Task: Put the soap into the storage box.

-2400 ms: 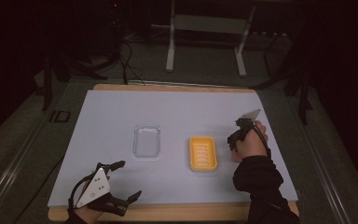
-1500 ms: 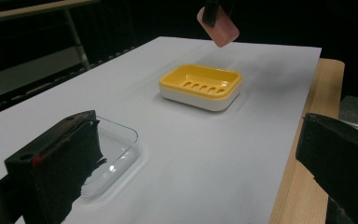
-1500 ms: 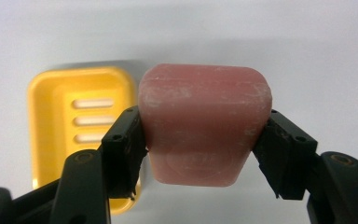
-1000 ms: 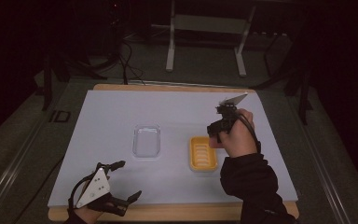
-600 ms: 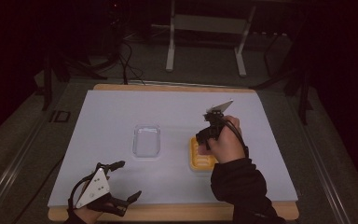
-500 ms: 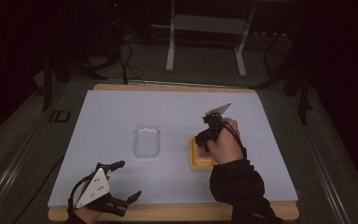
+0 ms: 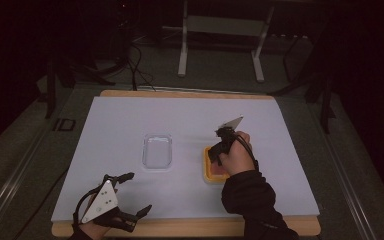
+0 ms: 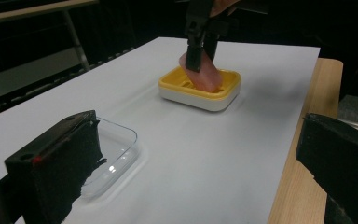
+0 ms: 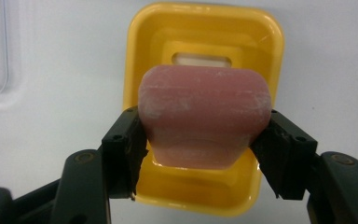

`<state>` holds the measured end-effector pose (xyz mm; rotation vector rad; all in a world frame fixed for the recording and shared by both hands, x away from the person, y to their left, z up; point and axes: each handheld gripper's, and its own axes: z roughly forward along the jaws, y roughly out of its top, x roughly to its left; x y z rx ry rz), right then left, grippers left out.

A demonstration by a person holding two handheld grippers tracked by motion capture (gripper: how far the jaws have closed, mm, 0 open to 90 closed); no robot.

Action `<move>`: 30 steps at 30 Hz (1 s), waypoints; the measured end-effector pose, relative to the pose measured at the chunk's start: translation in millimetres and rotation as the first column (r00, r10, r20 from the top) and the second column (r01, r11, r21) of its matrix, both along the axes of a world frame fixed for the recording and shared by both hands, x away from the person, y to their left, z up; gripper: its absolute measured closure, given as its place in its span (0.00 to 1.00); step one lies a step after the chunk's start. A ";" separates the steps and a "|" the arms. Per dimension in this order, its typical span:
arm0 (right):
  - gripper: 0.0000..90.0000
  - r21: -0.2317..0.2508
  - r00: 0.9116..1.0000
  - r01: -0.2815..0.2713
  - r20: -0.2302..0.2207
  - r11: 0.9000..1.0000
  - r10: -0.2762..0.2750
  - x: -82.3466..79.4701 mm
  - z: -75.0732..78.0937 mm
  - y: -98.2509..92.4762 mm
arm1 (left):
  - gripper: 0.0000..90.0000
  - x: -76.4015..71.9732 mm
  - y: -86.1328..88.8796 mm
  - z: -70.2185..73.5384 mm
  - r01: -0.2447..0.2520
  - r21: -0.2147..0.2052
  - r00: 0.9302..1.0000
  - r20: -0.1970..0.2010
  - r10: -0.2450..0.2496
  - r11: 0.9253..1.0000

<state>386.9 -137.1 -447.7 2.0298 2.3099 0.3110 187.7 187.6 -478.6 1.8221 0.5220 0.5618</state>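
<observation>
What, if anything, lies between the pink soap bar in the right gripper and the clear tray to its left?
Nothing visible does. The right gripper is shut on the pink soap bar, tilted over the yellow dish. Between that dish and the clear tray lies only bare white sheet. The left gripper sits open near the table's front edge.

The only lettering is "ID" on the dark floor, just left of the white table sheet, near its far corner.

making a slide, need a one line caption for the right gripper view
Right gripper fingers clamp a pink soap bar over a yellow soap dish.
</observation>
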 end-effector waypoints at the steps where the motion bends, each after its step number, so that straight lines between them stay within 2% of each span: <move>1: 0.42 0.003 1.000 0.001 0.006 1.000 -0.001 1.3 -0.9 0.3 | 0.01 0.0 -0.1 0.0 0.000 0.000 1.000 0.000 0.000 1.000; 7: 0.42 0.029 1.000 0.021 -0.015 0.999 -0.021 12.7 -11.0 1.4 | 0.01 0.1 0.3 0.0 0.000 0.002 1.000 0.000 0.000 1.000; 16: 0.42 0.006 0.999 0.031 -0.028 0.999 -0.031 21.3 -27.2 4.1 | 0.01 -0.2 0.4 0.1 0.004 0.003 1.000 -0.002 -0.004 1.000; 24: 0.41 0.008 0.999 0.031 -0.027 0.999 -0.031 22.3 -23.8 3.9 | 0.01 -0.3 0.1 0.0 0.003 0.000 1.000 -0.003 -0.003 1.000; 27: 0.36 0.019 0.999 0.030 -0.023 0.999 -0.029 22.3 -17.9 3.1 | 0.01 -0.1 -0.1 -0.1 0.004 0.000 1.000 -0.003 -0.004 1.000; 30: 0.31 0.025 1.000 0.001 -0.017 1.000 0.000 21.7 -12.1 1.5 | 0.01 0.0 -0.2 -0.2 0.005 0.001 1.000 -0.003 -0.005 1.000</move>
